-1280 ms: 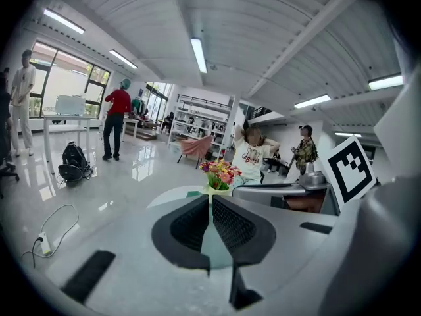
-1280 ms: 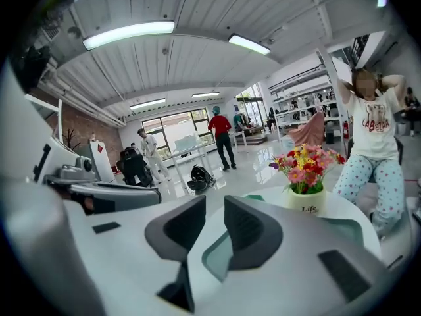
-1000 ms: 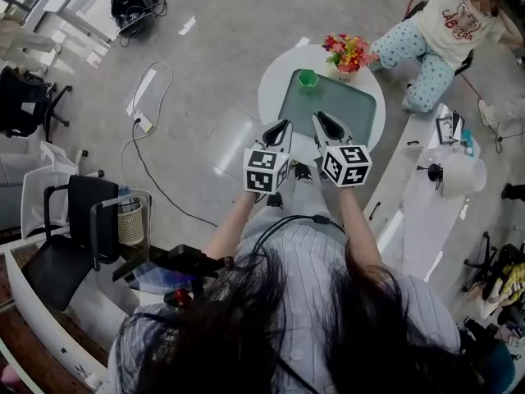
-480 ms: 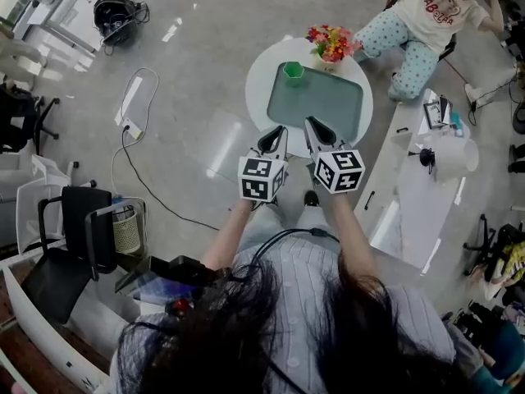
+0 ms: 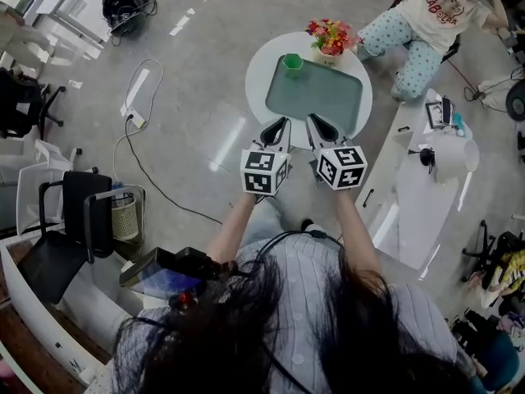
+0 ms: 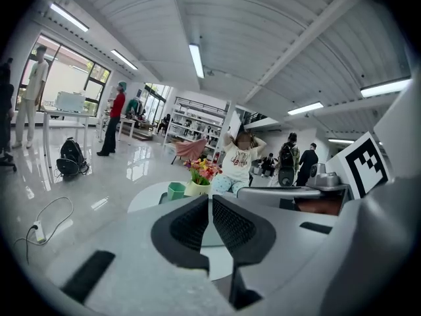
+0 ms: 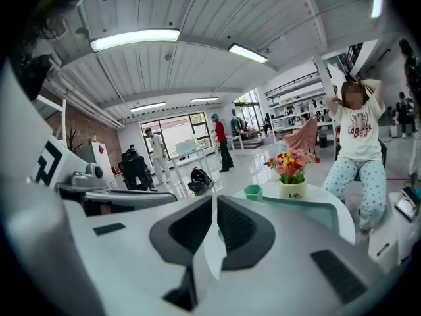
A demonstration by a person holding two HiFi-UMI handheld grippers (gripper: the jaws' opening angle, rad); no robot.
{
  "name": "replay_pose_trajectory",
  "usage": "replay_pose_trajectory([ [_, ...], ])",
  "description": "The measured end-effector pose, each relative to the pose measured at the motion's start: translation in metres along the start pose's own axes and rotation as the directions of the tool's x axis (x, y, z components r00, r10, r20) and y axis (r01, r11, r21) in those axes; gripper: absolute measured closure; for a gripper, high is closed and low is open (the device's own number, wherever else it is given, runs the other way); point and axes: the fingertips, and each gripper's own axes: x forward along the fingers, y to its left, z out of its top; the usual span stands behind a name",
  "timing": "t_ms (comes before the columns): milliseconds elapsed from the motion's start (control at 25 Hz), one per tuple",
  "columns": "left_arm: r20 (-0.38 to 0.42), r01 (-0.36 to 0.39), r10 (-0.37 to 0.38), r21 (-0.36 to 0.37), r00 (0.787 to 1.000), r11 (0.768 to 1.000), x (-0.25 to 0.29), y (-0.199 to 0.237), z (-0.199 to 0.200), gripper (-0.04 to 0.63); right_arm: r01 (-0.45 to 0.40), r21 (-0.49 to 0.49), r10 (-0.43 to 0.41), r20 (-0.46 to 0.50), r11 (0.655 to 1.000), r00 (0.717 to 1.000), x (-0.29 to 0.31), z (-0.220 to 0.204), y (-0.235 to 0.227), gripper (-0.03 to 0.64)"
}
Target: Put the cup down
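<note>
Right at tray (image 5: 320, 101) corner, green cup (image 5: 293, 62)

The white flower pot (image 7: 291, 189) on the round surface (image 7: 343, 217) carries the word "Life". A seated person's shirt (image 7: 358, 131) bears red lettering starting "LAB"; the rest is too small to read.

Near rim of table (image 5: 262, 76) behind left tool (image 5: 283, 122) and right tool (image 5: 312, 120), seated person (image 5: 431, 11) head cropped (top edge)
</note>
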Motion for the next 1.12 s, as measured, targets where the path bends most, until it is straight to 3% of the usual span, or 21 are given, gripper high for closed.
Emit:
replay_pose_trajectory([
  [400,0.017,-0.077,0.077,-0.015,0.997,0.997,-0.028,-0.047,-0.021,0.577,-0.079,-0.027,0.079,0.000,0.997,0.997,-0.058,-0.015,0.004,0.572],
  [1120,0.050,-0.194,0.195,-0.023,0.980,0.981,-0.092,-0.178,-0.090,0.577,-0.223,-0.038,0.222,-0.020,0.974,0.975,-0.197,-0.078,0.002,0.572],
])
